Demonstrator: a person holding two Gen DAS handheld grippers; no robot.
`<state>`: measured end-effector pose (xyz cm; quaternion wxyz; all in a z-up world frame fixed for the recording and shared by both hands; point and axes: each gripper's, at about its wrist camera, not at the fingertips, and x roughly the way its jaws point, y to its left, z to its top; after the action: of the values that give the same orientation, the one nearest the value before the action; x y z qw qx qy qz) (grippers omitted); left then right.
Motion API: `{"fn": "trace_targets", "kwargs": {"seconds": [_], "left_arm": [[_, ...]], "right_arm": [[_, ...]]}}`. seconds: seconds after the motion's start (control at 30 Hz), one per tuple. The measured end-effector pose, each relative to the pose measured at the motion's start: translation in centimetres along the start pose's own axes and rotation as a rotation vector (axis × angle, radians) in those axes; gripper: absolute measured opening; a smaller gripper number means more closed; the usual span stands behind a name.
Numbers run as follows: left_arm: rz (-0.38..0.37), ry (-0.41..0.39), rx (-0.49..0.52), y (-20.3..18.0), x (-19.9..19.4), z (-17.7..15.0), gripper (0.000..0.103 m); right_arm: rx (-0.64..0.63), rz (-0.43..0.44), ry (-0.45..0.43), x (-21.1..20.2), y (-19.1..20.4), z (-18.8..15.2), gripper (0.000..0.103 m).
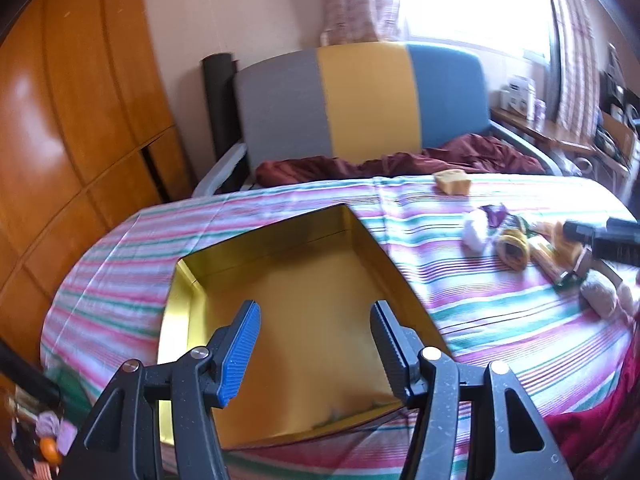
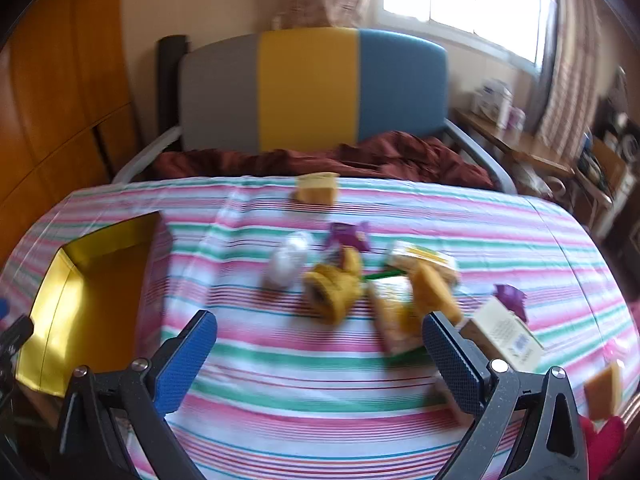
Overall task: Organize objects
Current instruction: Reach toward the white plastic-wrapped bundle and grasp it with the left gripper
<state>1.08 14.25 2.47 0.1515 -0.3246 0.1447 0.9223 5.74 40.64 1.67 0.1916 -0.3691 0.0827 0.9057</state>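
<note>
Both wrist views angled down, sharing striped bed (image 1: 500,320) (image 2: 320,400).

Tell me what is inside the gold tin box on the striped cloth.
The gold tin box looks empty: only its bare gold floor and walls show in the left wrist view. The left tool hangs over it with nothing between its fingers, and its fingers cover part of the near floor.

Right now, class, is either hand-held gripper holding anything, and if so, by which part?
Nothing is held. The left hand-held gripper hangs open over the gold rectangular tin box; the right hand-held gripper is wide open above the striped cloth.
</note>
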Motion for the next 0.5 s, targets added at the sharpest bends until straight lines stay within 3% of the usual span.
{"fn": "trace_targets", "kwargs": {"seconds": [0.23,0.33,0.43,0.5], "left_arm": [[-0.037,-0.01,0.091,-3.6,0.4,1.2,0.058],[-0.043,-0.015,0.127,-4.9,0.4,1.4,0.058],[-0.056,-0.014,0.161,-6.1,0.6,1.6,0.058],[-0.063,-0.01,0.181,-7.0,0.7,1.7,0.058]], "right_arm": [[0.161,-0.07,0.02,1.1,-9.3,1.7,0.103],[0.244,-0.068,0.034,2.5,-13.5,1.6,0.103],[0.278,-0.07,0.04,3.0,-14.8,1.1,0.103],[0.366,-0.03,0.052,3.8,-16.9,0.2,0.103]]}}
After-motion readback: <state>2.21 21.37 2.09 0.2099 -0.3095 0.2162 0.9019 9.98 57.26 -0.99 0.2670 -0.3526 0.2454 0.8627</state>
